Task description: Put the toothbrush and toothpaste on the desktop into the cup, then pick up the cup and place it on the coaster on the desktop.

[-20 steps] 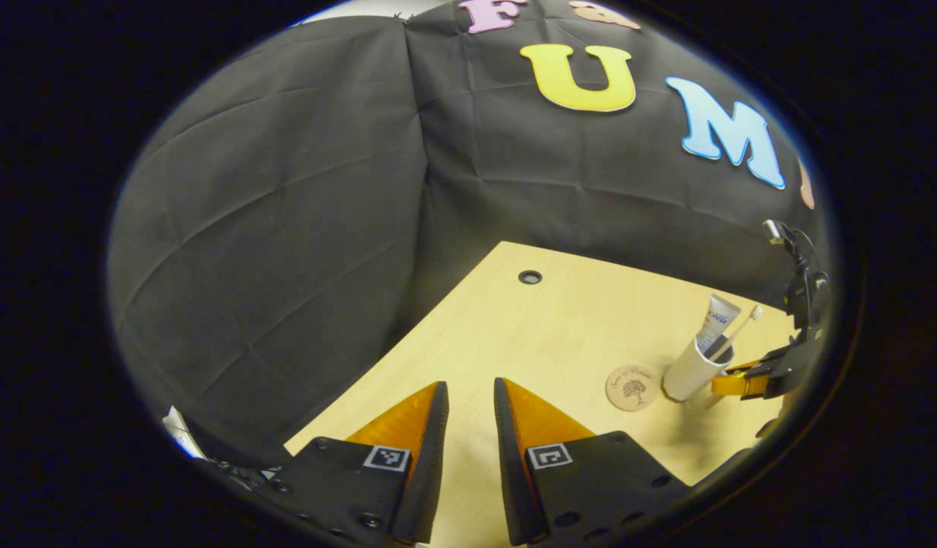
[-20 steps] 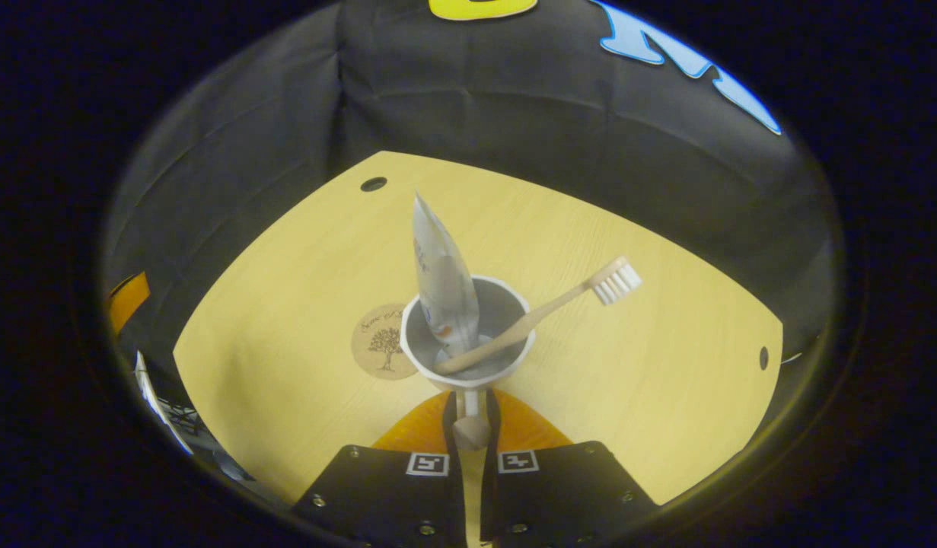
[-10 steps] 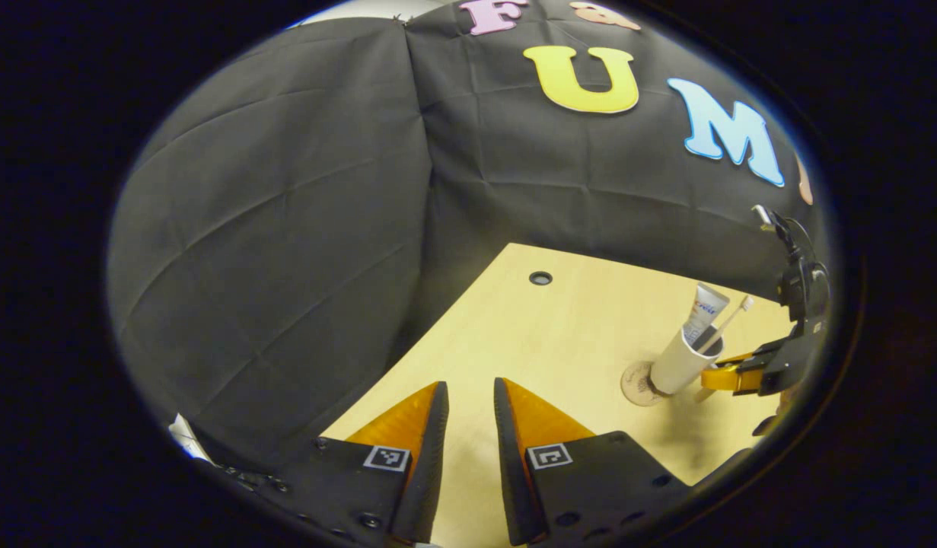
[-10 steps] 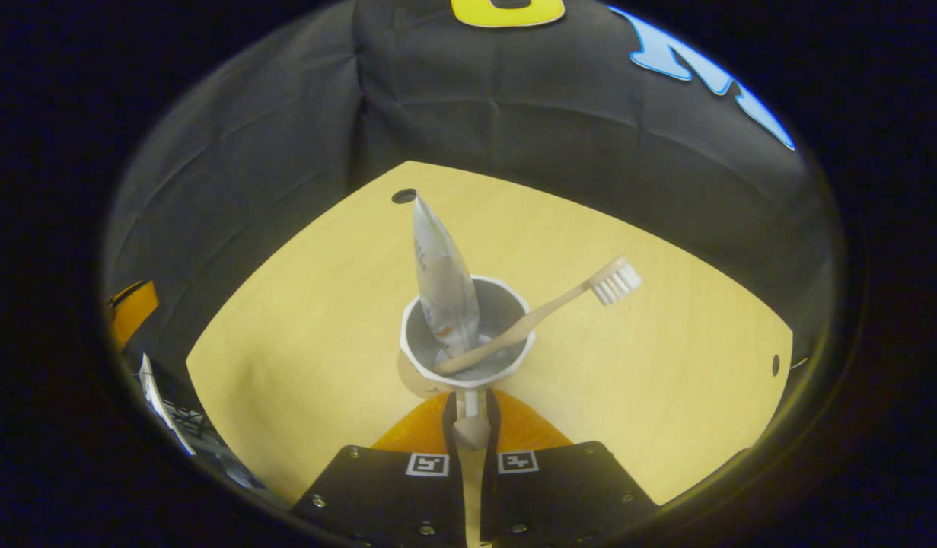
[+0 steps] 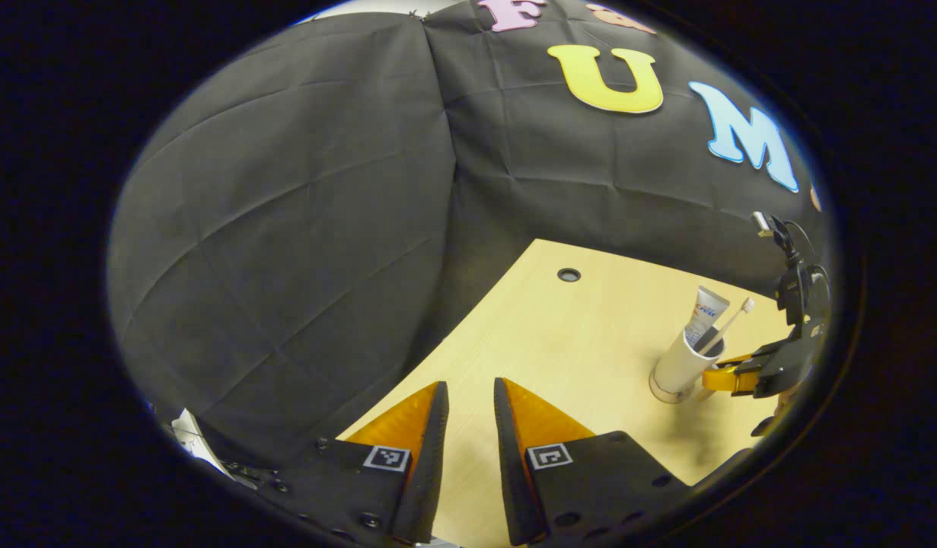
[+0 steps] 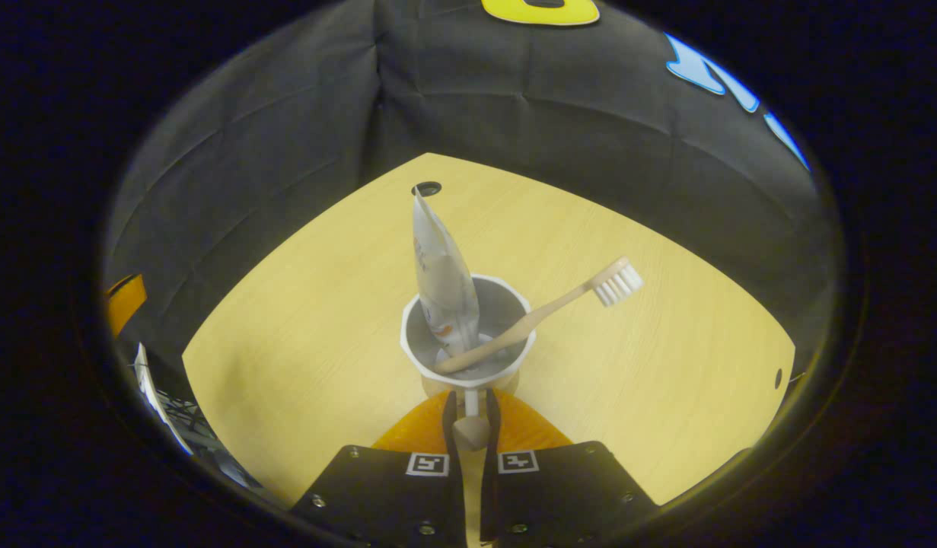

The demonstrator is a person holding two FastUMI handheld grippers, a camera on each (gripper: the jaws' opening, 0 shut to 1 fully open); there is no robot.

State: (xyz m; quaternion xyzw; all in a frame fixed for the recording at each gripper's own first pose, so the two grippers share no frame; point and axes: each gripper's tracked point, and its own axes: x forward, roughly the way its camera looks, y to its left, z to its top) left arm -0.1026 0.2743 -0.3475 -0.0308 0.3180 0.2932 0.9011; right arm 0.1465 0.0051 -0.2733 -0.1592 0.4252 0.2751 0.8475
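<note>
The right gripper (image 6: 468, 415), pinching the cup (image 6: 466, 365) by its near handle, holds it upright directly over the coaster (image 5: 661, 393), so release looks next; the left gripper (image 5: 470, 426), slightly spread, hovers far left.

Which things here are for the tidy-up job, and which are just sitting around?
For the job:
cup, held by its handle in the right gripper
toothpaste, in the cup
toothbrush, in the cup
coaster, under the cup

Just there:
left gripper, holding nothing
desktop and its cable holes

coaster (image 5: 670, 396) mostly hidden under cup (image 5: 677, 368), toothpaste (image 6: 441, 285) print unreadable
</note>
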